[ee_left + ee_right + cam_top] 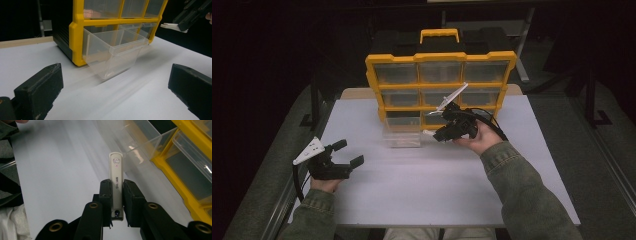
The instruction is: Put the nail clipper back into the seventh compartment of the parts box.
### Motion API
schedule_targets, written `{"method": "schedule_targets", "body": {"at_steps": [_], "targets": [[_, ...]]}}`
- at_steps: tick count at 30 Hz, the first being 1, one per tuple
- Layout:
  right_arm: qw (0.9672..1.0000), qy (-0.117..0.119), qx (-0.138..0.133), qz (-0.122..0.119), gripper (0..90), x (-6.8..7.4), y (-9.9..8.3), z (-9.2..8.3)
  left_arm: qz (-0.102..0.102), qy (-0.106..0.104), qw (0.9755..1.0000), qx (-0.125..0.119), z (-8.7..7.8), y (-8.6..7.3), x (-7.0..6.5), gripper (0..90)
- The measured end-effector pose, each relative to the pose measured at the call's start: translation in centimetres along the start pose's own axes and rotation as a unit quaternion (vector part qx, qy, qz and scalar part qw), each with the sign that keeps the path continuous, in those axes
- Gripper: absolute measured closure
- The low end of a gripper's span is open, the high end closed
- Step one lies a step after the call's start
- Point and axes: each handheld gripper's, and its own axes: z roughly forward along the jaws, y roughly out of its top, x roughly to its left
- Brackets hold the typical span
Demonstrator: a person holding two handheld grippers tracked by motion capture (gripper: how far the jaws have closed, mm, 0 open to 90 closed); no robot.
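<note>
A yellow organizer (440,85) with clear drawers stands upright at the back of the white table (422,190). Its bottom-left drawer (402,134) is pulled out and looks empty in the left gripper view (115,55). My right gripper (439,134) hovers just right of that drawer, shut on a slim white nail clipper (116,175) whose tip (428,133) points toward the drawer (140,142). My left gripper (347,153) rests low at the table's left, open, with nothing between its fingers (40,92). It faces the drawer from a distance.
The yellow frame (175,175) and its other closed drawers rise behind the open one. A yellow handle (439,35) tops the organizer. Dark floor and table legs surround the table. A jacket sleeve (522,190) crosses the right front of the table.
</note>
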Motion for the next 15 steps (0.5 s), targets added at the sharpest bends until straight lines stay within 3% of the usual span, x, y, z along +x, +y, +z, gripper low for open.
{"method": "schedule_targets", "body": {"at_steps": [15], "targets": [[0.9998,-0.006,0.005,-0.016,76.1,0.3,2.7,-0.1,0.001,-0.001,1.0,0.0,0.0,0.0,0.0,0.0]]}}
